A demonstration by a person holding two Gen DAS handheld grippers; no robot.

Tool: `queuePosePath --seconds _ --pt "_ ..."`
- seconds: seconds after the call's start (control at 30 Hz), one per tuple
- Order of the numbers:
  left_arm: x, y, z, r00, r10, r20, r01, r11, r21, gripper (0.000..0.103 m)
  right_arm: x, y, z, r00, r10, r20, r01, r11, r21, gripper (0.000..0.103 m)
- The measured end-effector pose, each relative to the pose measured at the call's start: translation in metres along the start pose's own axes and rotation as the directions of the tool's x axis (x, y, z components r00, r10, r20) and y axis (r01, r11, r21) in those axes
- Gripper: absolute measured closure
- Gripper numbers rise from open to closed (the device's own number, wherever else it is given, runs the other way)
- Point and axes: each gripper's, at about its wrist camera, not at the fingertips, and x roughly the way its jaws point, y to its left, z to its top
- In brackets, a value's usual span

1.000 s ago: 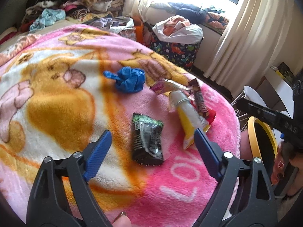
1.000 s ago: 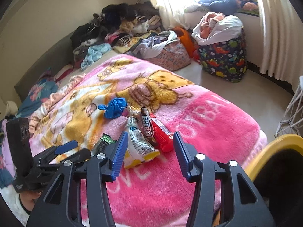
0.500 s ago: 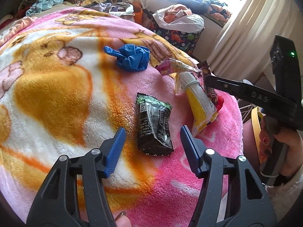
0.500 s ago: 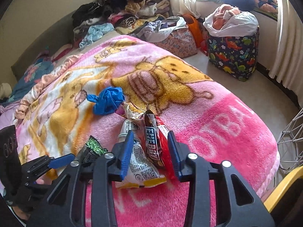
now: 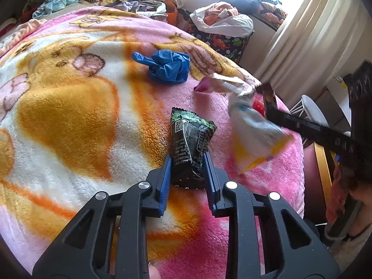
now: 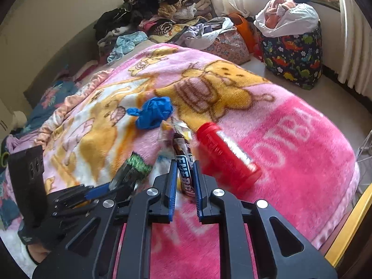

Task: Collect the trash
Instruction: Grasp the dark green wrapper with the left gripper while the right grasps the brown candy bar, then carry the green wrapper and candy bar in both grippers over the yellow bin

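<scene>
My left gripper (image 5: 187, 162) is shut on a black and green snack wrapper (image 5: 189, 139) lying on the pink blanket (image 5: 69, 107). My right gripper (image 6: 184, 169) is shut on a brown candy bar wrapper (image 6: 184, 162). A red wrapper (image 6: 226, 158) is blurred just right of it, and a white and yellow packet (image 5: 255, 134) is blurred in the left wrist view. A crumpled blue glove (image 5: 168, 67) lies farther back; it also shows in the right wrist view (image 6: 153, 112). A small pink and silver wrapper (image 5: 223, 86) lies beside the glove.
A yellow-rimmed bin (image 6: 348, 227) stands at the bed's right edge. A dinosaur-print bag (image 6: 293, 55) with laundry stands on the floor by the curtain (image 5: 302, 30). Clothes (image 6: 162, 14) are piled at the far end of the bed.
Both grippers moved forward and closed: the left on the black and green wrapper, the right on the brown candy bar wrapper. The red wrapper and the white and yellow packet have shifted and blur.
</scene>
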Motion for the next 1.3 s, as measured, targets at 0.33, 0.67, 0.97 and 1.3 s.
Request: queuePosePath --seconds 0.33,0.67,0.97,1.3 --pt "-0.031 0.0 0.013 0.996 0.004 0.086 -0.004 1.0 -0.008 0.084 -0.019 0.023 -0.028 0.999 0.049 0.018 -0.05 0.999 0.005 0.09" --pt "-0.053 -0.014 0.024 0.989 -0.018 0.146 0.017 1.0 0.011 0.084 -0.05 0.026 -0.034 0.996 0.045 0.074 -0.046 0.999 0.018 0.09" --pt "-0.061 -0.037 0.025 0.986 -0.054 0.161 0.045 0.997 0.055 0.084 -0.081 0.018 -0.036 0.991 0.028 0.134 -0.034 0.999 0.039 0.09" --pt "-0.067 -0.068 0.024 0.981 -0.097 0.167 0.078 0.99 0.114 0.084 -0.115 -0.004 -0.041 0.981 -0.004 0.195 -0.015 0.996 0.093 0.09"
